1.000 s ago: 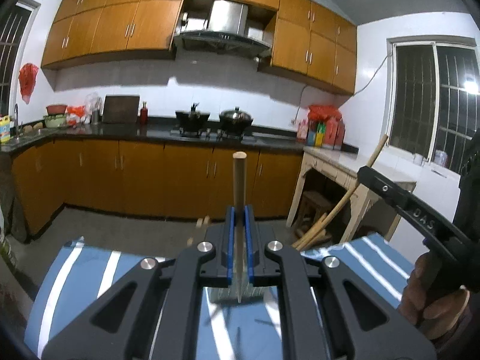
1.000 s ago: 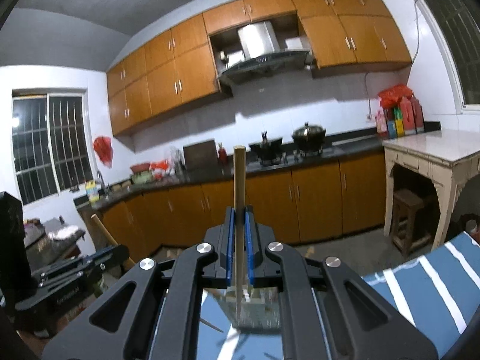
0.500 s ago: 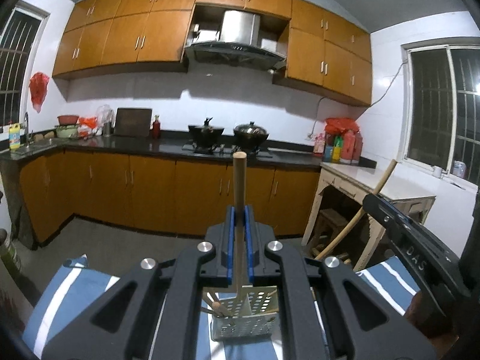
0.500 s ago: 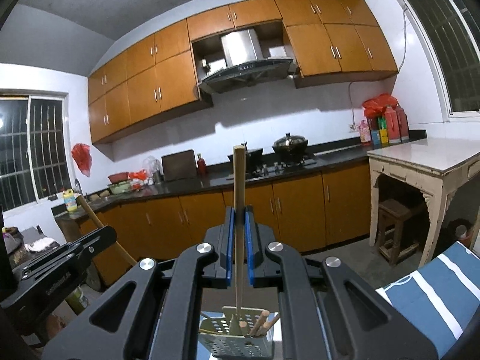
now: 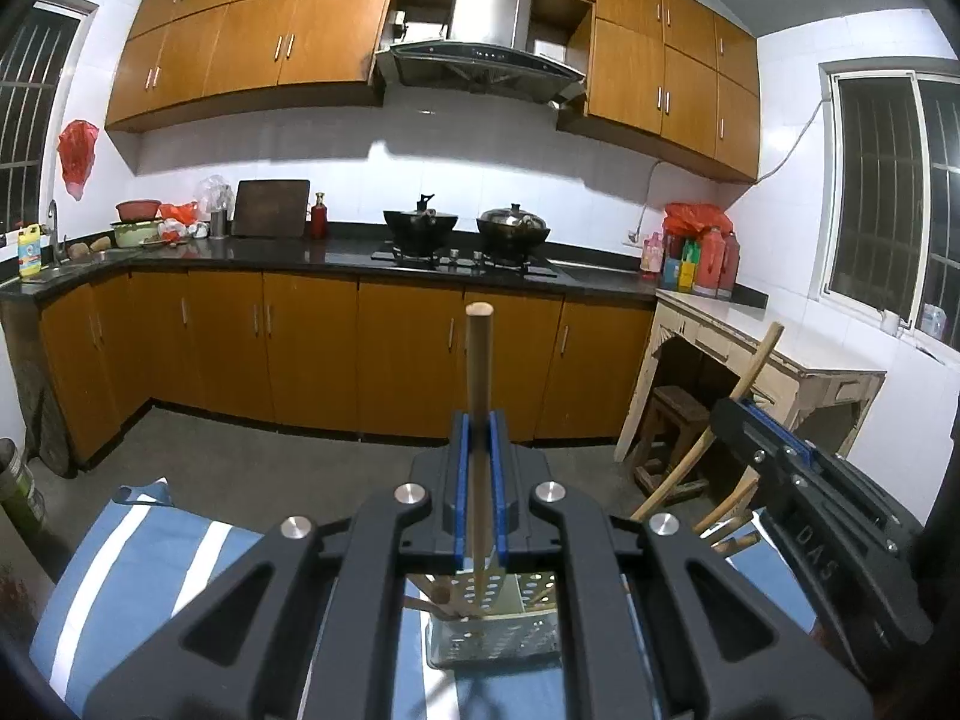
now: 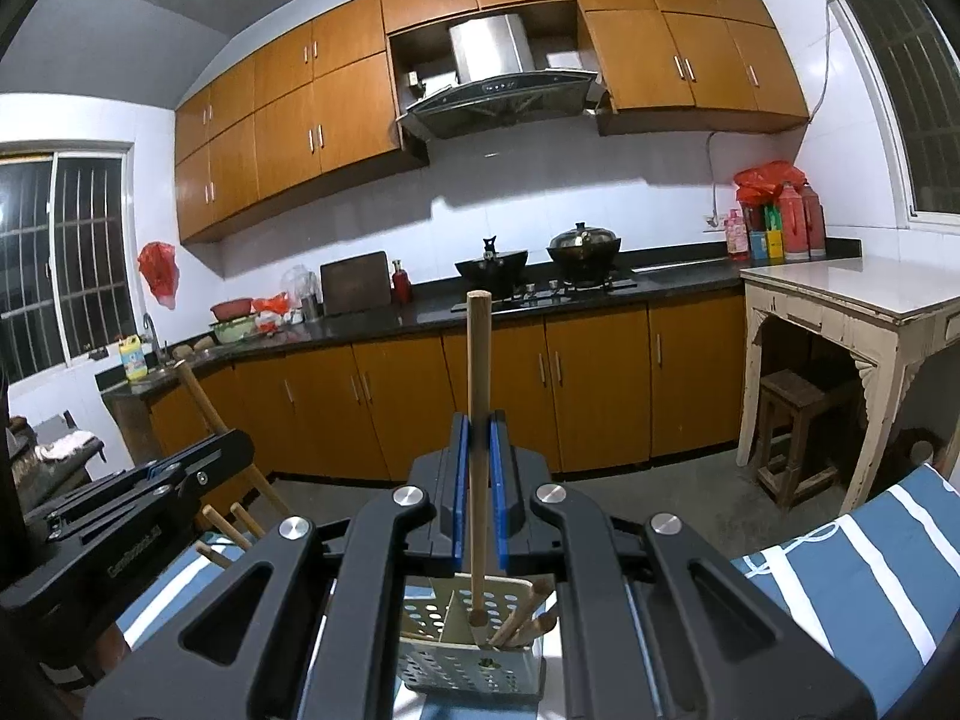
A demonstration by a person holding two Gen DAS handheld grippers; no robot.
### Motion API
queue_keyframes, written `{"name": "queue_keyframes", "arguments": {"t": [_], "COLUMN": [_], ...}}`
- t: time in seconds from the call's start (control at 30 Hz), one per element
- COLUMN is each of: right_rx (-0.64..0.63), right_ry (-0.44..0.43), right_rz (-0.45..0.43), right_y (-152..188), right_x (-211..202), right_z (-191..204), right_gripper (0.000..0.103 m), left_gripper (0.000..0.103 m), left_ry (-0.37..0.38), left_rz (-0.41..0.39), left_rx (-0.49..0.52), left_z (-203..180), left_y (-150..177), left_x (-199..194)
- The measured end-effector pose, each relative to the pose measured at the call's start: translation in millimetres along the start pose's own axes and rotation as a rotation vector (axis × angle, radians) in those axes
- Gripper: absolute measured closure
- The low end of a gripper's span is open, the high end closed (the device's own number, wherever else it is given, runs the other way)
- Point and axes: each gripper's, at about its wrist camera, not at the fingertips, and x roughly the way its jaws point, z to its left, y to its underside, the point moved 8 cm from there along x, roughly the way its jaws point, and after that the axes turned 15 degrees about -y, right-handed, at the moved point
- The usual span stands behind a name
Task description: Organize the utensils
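Both grippers are clenching on wooden utensil handles above a perforated metal utensil caddy. In the left wrist view, the left gripper (image 5: 478, 438) is gripping a round pale wooden handle (image 5: 479, 372) between its blue pads, the handle standing upright at frame centre and its lower end reaching down toward the perforated metal utensil caddy (image 5: 495, 639) at the lower centre. The caddy is sitting on a blue-and-white striped cloth (image 5: 144, 564) covering the worktop. The right gripper (image 5: 756, 420) is showing at the right edge of that frame, holding a second wooden handle (image 5: 757, 360) that is leaning toward the upper right. In the right wrist view, the right gripper (image 6: 478, 438) is pinching that second wooden handle (image 6: 478, 372), which is standing nearly upright, its lower end showing inside the caddy (image 6: 474, 654) among other wooden sticks (image 6: 525, 615). The left gripper (image 6: 198, 459) is appearing at the left edge, its handle (image 6: 201, 396) slanting to the upper left.
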Motion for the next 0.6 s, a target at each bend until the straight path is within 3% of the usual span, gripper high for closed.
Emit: {"name": "queue_keyframes", "arguments": {"t": [0.3,0.4,0.47,0.53,0.6], "right_rx": [0.017,0.017,0.02,0.018,0.013], "right_ry": [-0.006,-0.007,-0.007,-0.002,-0.001], "right_rz": [0.017,0.012,0.007,-0.012,-0.018], "right_y": [3,-1,-3,-7,-9], "right_x": [-3,-9,-13,-21,-28], "right_z": [-5,-6,-9,-8,-7], "right_gripper": [0.094,0.093,0.081,0.072,0.072], "left_gripper": [0.095,0.088,0.078,0.076,0.074], "left_ry": [0.012,0.019,0.024,0.024,0.022], "left_rz": [0.026,0.02,0.012,-0.001,-0.01], "left_rx": [-0.002,-0.002,-0.01,-0.017,-0.021], "left_z": [1,2,5,11,16], "left_y": [7,5,2,0,-2], "left_x": [0,-6,-12,-21,-30]}}
